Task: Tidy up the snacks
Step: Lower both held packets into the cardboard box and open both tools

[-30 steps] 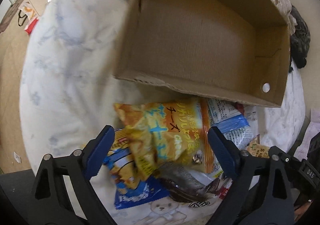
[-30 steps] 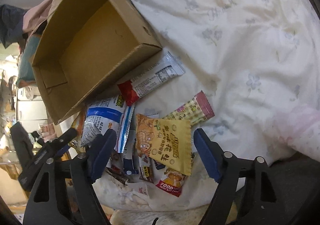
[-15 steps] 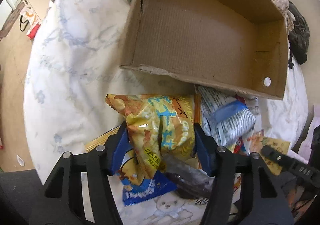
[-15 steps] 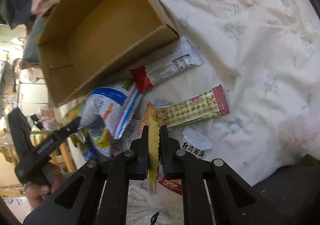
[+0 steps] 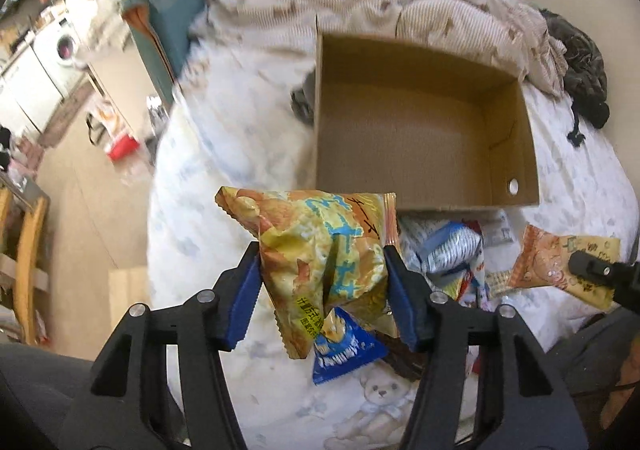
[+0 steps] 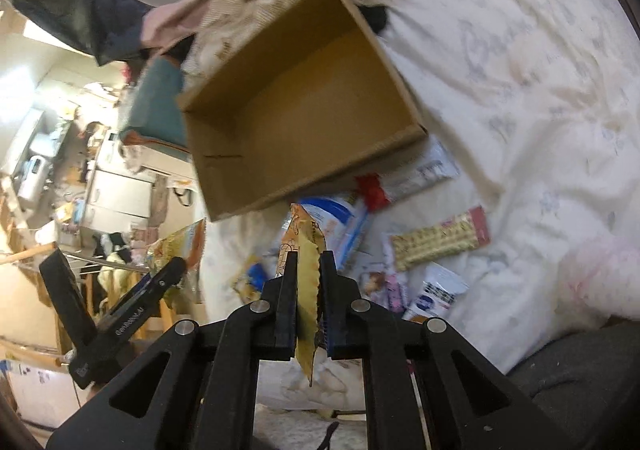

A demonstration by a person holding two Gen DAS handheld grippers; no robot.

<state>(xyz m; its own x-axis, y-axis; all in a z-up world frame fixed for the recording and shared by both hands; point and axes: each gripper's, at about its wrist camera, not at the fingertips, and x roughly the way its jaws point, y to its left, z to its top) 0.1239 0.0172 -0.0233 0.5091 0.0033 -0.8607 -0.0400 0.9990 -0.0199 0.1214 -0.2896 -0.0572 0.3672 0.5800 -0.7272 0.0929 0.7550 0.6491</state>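
The left gripper (image 5: 322, 292) has its blue fingers (image 5: 246, 300) squeezed in from both sides on a puffy yellow snack bag (image 5: 320, 262); the jaws have just been closing on it, and the crumpled film bulging between the pads shows the hold is real, taken across the bag's soft middle, probably because that gives the pads something to bite. A small blue packet (image 5: 346, 350) shows just below the bag; whether it is caught up with the bag or lying on the bed behind I cannot tell. The right gripper (image 6: 308, 264) is shut tight on a thin flat orange peanut packet (image 6: 306, 250), pinched edge-on so its serrated end hangs down between the fingers (image 6: 290, 290), a fair way to hold something so slim. Both packets hang clear of the bed (image 5: 224, 154), which suggests they are on their way to the open cardboard box (image 5: 420, 138) beyond, which looks empty and lies on the floral bedding against a heap of blankets. In front of the box's near wall the remaining snacks lie scattered: a blue-and-white bag (image 6: 344, 218), a red-ended wrapper (image 6: 404, 178), a checked wafer bar (image 6: 440, 240). By my reading, sorting has barely begun, and the next step calls for carrying both over the box rim.
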